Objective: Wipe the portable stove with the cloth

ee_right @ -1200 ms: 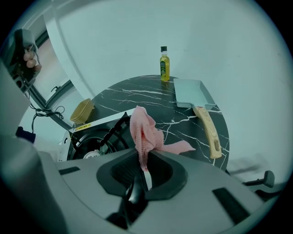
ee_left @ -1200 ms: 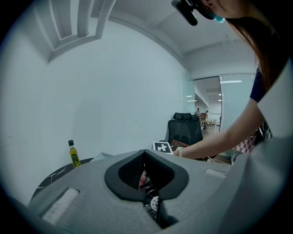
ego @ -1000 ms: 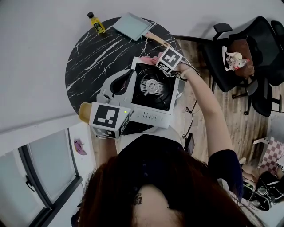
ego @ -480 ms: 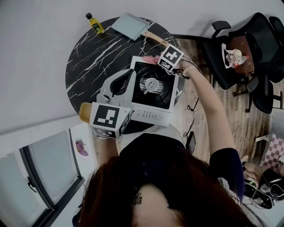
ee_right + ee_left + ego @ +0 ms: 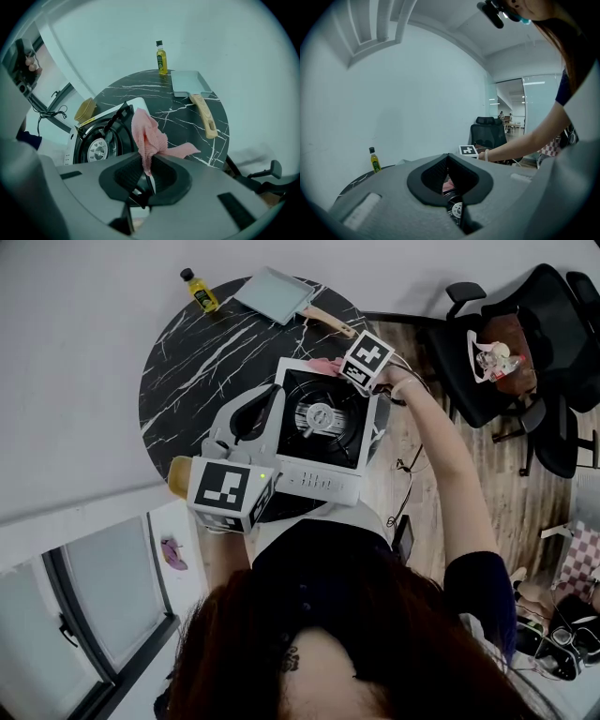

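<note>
White stove, pink cloth

The portable stove (image 5: 321, 420) sat mid-frame in the head view on a dark marbled table (image 5: 187, 362), black pan support and silver burner facing up. The crumpled cloth (image 5: 149, 136) stood bunched at its upper right corner, pinched in the right gripper (image 5: 146, 172).

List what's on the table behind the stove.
A square pan with a wooden handle and a yellow oil bottle lie apart behind the stove. The right gripper, shut on the pink cloth, covers the table by the stove's far right corner.
</note>
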`<state>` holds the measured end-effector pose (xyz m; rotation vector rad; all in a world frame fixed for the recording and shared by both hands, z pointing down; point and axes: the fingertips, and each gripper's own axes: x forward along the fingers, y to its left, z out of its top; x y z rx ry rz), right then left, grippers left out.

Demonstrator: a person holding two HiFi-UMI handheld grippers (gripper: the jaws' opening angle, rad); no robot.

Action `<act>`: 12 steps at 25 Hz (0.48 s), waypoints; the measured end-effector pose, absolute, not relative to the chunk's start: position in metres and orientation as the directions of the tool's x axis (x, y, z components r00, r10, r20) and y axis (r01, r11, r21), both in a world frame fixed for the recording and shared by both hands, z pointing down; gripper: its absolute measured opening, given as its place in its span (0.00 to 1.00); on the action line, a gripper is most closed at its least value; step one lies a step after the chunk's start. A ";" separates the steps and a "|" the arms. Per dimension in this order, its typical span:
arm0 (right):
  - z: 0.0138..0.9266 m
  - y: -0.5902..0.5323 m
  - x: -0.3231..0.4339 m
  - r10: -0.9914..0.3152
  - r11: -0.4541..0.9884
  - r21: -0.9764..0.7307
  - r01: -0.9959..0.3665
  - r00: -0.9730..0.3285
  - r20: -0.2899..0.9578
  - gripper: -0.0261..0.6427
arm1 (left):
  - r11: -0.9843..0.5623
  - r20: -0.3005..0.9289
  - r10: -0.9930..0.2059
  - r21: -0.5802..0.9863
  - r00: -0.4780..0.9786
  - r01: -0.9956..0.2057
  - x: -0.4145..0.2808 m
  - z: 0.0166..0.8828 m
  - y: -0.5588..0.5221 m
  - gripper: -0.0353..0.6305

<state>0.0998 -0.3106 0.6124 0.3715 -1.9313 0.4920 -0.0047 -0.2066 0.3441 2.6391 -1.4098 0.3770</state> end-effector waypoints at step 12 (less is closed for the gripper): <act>0.614 -0.306 0.119 -0.031 0.844 -0.183 -0.504 -0.387 0.922 0.12 | -0.560 0.261 -0.802 -0.016 0.537 -0.828 -0.005 0.339 -0.201 0.07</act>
